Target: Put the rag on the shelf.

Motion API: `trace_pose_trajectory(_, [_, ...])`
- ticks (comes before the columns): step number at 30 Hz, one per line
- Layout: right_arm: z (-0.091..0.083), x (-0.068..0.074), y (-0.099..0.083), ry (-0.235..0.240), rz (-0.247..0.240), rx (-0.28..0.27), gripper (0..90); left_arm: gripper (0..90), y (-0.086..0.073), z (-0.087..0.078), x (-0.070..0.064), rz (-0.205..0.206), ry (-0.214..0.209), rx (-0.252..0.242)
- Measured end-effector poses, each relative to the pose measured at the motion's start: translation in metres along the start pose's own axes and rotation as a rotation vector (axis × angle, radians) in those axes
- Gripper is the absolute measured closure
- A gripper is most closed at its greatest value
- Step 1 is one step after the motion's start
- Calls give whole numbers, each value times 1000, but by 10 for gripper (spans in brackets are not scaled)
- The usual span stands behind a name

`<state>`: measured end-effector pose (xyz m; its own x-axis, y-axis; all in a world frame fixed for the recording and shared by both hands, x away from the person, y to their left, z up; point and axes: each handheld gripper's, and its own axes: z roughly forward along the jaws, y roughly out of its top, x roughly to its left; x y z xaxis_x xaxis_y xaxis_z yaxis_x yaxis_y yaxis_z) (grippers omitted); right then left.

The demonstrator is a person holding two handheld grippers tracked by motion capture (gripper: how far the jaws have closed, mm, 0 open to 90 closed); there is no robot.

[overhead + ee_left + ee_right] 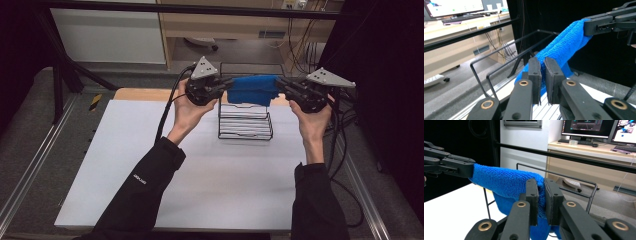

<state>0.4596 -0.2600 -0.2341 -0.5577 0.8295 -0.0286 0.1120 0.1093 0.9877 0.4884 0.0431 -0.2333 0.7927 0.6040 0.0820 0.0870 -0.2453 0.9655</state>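
Between the two pairs of jaws a blue cloth [252, 89] hangs stretched, held up above a black wire rack [245, 124] that stands on the white worktop [200, 170]. At one end the left gripper [226, 85] has its jaws closed on a corner of the cloth; at the other end the right gripper [281, 85] has its jaws closed on the opposite corner. The cloth is soft looped terry with a fuzzy nap, and it sags a little in the middle, with a fold drooping below the jaws toward the rack.

The rack is thin black wire bent into a low box shape, with parallel rungs along its bottom and open upright frames at each side. The worktop is smooth and matte, with a strip of pale wood at its far edge.

The left gripper view [542, 75] shows flat rubbery black pads pinching the cloth [564, 47], which runs up and away to the other gripper's jaws, with the rack's wire frame [499, 57] beyond. The right gripper view [541, 195] shows the cloth [506, 181] bunched thickly between the pads, and computer screens on a wooden desk behind.

Small white lettering on the person's left black sleeve [142, 190] is too small to read.
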Motion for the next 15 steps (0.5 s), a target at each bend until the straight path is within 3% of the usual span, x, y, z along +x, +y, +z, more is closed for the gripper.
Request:
trace_pose_trajectory(9, [-1, 1, -9, 14, -1, 27, 826, 797, -8, -2, 0, -15, -21, 33])
trace_pose_trajectory(15, [-1, -1, -18, 22, 5, 34, 825, 724, 0, -10, 5, -44, -36, 12])
